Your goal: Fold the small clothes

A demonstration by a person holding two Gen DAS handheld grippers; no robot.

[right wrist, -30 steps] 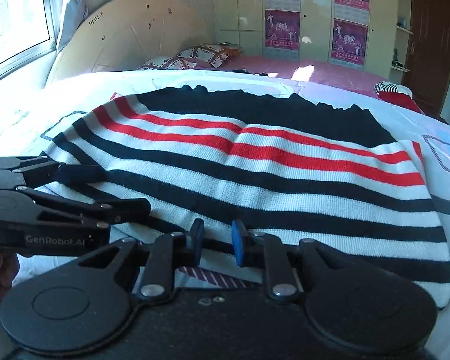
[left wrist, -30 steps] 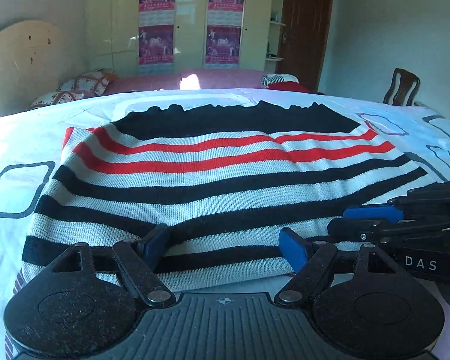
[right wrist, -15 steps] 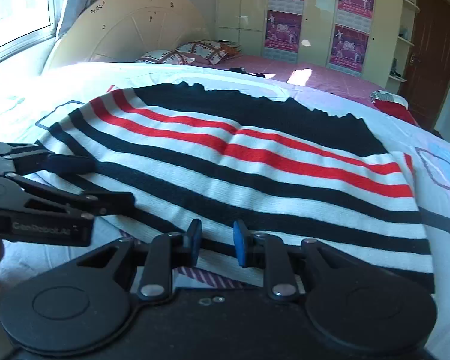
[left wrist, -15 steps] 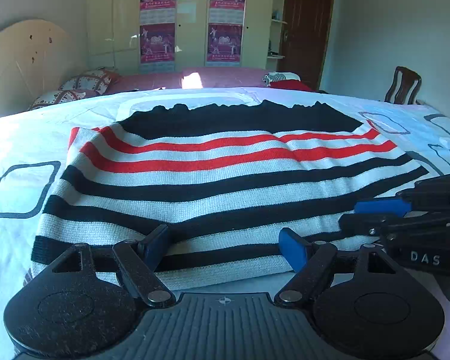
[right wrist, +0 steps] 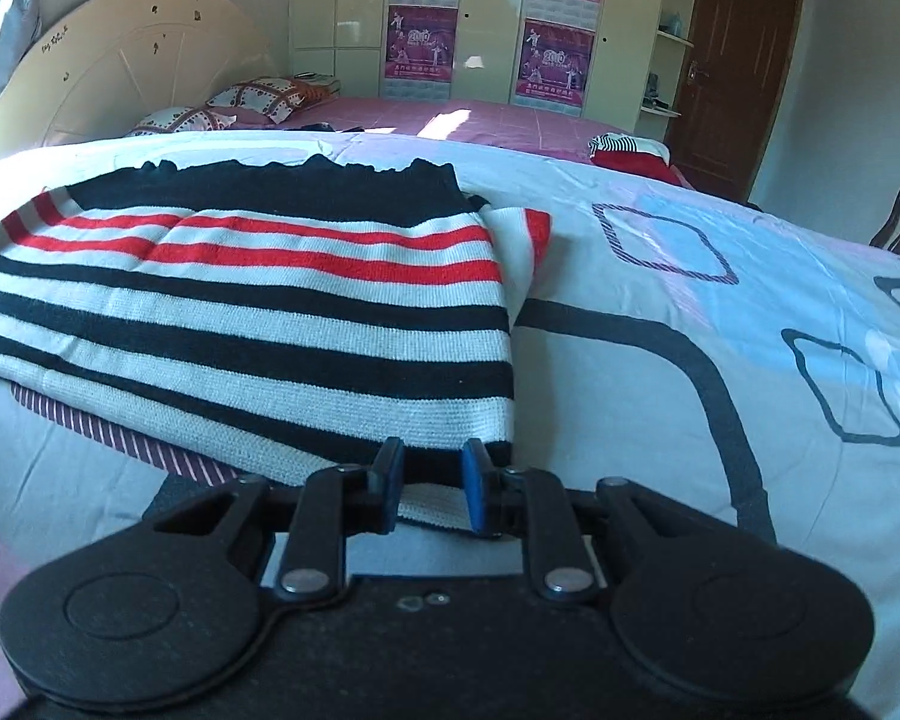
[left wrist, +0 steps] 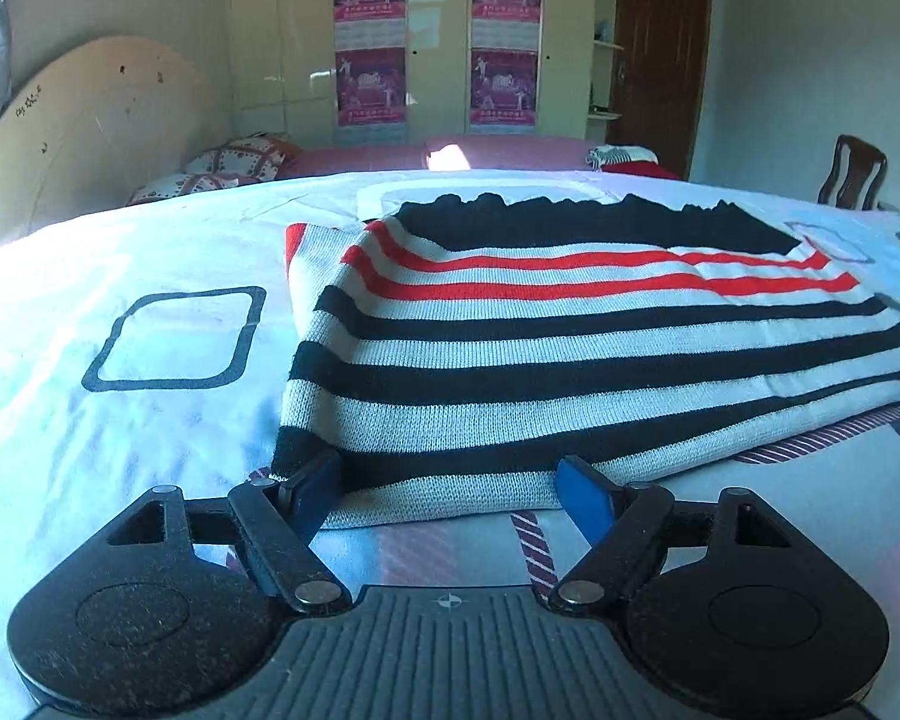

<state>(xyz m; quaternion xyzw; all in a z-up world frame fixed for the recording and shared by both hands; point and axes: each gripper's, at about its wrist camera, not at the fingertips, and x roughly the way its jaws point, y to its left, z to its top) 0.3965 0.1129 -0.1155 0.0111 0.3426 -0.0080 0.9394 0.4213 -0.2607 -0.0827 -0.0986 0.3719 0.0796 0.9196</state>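
A knit sweater with black, white and red stripes [left wrist: 570, 336] lies flat on the white bed sheet [left wrist: 120, 276]; it also shows in the right wrist view [right wrist: 258, 300]. My left gripper [left wrist: 450, 495] is open at the sweater's near left corner, its blue pads straddling the hem. My right gripper [right wrist: 429, 489] sits at the near right corner, jaws partly open with the white hem between the pads, not pinched. A purple striped cloth [right wrist: 120, 438] peeks out under the sweater.
The sheet has black square prints [left wrist: 174, 339]. Pillows [right wrist: 258, 99] and a headboard [right wrist: 120, 78] lie at the far left. A wardrobe with posters [left wrist: 438, 36], a door [right wrist: 732, 60] and a wooden chair [left wrist: 852, 171] stand beyond the bed.
Both grippers have moved apart along the near hem, left to the left corner and right to the right corner. Each has left the other's view. The right jaws opened a little wider.
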